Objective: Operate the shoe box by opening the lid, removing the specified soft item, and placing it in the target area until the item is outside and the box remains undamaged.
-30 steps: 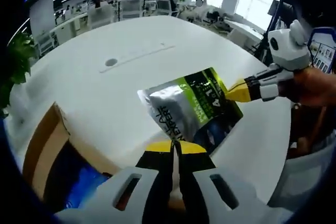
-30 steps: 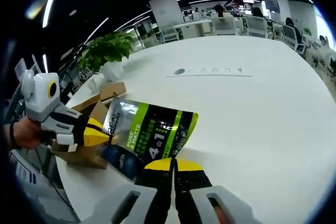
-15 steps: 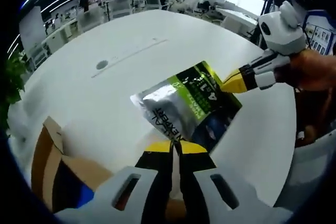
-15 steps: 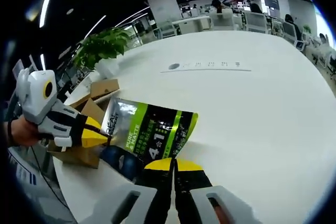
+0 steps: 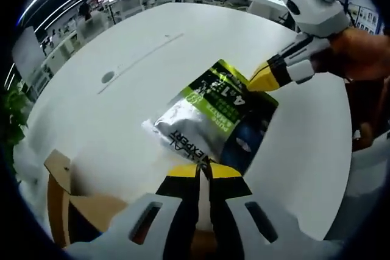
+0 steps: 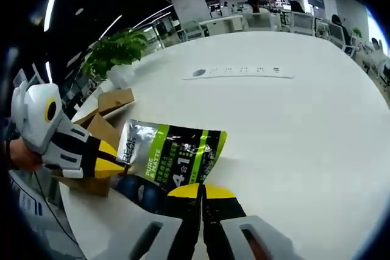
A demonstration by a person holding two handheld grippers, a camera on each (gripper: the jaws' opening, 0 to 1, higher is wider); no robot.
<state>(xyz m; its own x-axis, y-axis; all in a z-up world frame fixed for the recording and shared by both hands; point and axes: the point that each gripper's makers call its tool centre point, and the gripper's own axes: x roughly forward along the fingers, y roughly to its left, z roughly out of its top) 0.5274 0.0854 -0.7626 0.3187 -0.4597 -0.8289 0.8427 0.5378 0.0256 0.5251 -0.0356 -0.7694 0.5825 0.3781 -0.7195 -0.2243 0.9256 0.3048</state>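
Silver, green and black pouch (image 5: pixel 214 121); brown cardboard box (image 6: pixel 102 127); white table (image 6: pixel 292 120).

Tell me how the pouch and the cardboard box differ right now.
The pouch is glossy silver, green and black with print; the cardboard box is plain brown. The pouch is gripped at opposite edges by the left gripper and right gripper; the box rests untouched with its flaps open. Both are at the white table.
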